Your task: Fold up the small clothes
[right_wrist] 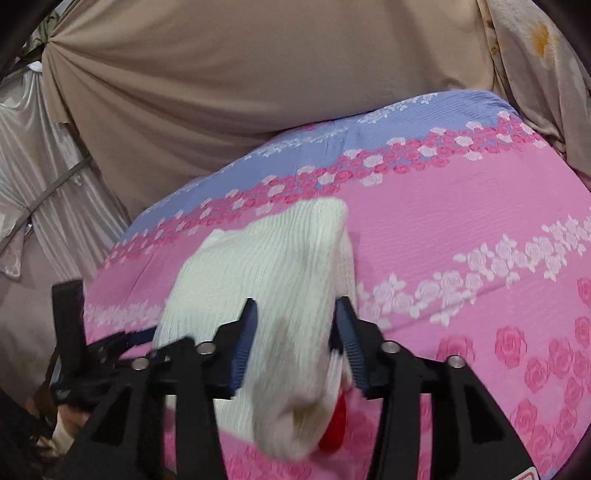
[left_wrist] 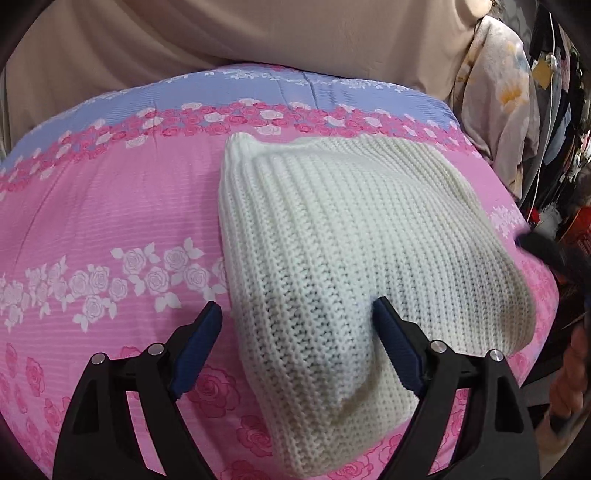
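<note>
A cream knitted garment (left_wrist: 354, 251) lies folded on a pink and lilac rose-print bed cover (left_wrist: 110, 206). My left gripper (left_wrist: 297, 314) is open, with its fingers on either side of the garment's near corner, not closed on it. In the right wrist view the same garment (right_wrist: 266, 266) appears blurred, with a red patch (right_wrist: 334, 424) under its near end. My right gripper (right_wrist: 297, 308) is open, its fingers spread around the garment's near end. The left gripper (right_wrist: 122, 339) shows at the garment's left edge.
Beige draped cloth (left_wrist: 258, 29) hangs behind the bed. A floral cloth (left_wrist: 495, 110) and cluttered hanging items (left_wrist: 561, 110) stand at the right. A pale satin curtain (right_wrist: 40, 177) hangs at the left in the right wrist view.
</note>
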### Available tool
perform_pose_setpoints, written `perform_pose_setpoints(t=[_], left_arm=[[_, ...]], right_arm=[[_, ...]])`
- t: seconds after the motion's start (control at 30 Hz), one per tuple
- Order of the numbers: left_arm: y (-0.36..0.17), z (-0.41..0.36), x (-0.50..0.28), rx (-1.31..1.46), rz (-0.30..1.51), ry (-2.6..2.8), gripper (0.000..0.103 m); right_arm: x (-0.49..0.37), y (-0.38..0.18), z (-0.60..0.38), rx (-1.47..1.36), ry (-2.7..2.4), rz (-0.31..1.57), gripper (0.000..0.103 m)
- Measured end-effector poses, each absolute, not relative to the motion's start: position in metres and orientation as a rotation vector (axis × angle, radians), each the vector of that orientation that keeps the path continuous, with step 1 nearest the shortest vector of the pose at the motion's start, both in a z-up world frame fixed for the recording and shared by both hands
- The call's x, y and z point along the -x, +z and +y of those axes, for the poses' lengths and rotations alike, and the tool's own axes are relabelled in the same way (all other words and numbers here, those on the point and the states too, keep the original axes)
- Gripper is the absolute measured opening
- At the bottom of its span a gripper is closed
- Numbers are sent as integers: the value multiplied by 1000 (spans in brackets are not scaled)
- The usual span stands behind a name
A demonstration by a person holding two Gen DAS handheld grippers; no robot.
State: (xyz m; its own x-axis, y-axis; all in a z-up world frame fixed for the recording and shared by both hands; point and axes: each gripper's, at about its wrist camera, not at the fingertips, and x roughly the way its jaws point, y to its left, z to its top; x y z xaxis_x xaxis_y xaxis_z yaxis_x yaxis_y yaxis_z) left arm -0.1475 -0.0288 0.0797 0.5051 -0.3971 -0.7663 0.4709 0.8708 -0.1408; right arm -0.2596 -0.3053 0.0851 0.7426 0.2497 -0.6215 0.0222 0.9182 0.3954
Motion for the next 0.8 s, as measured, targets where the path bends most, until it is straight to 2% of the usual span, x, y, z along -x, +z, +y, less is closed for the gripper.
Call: perform_pose_setpoints(t=[0.13,0.17,0.2,0.23,0.3,0.37,0.43,0.53,0.63,0.73,0.77,0.8], left_arm=[[79,-31,152,-88,900,-512,82],[79,-31,152,-90,903,-511,82],[79,-32,153,-95,905,-512,82],[79,-32,154,-104,907,-512,82],[79,-34,157,-126,908,-504,82],[79,-34,160,-135,904,-497,84],[80,-34,162,-142,901,-490,84],[76,-35,161,-141,913,-486,87],[70,-35,160,-135,938,-492,90],[69,-35,163,-141,940,-484,91],[69,-36,164,-142,937,-482,91],[69,-37,165,-150,932,-478,91]], right_arm=[[278,58,-287,-427,161,785,55],[278,54,-284,-398,132,787,47],[278,54,-281,-371,105,789,20],[280,58,-282,-391,121,773,15],[292,79,-286,-433,185,686,12],[303,97,-286,-418,192,631,12],[304,94,-286,-390,173,653,11],[283,41,-290,-336,42,833,11],[286,26,-307,-466,76,817,12],[292,41,-312,-481,77,801,21],[293,47,-312,-468,77,795,28],[295,55,-311,-457,74,780,29]])
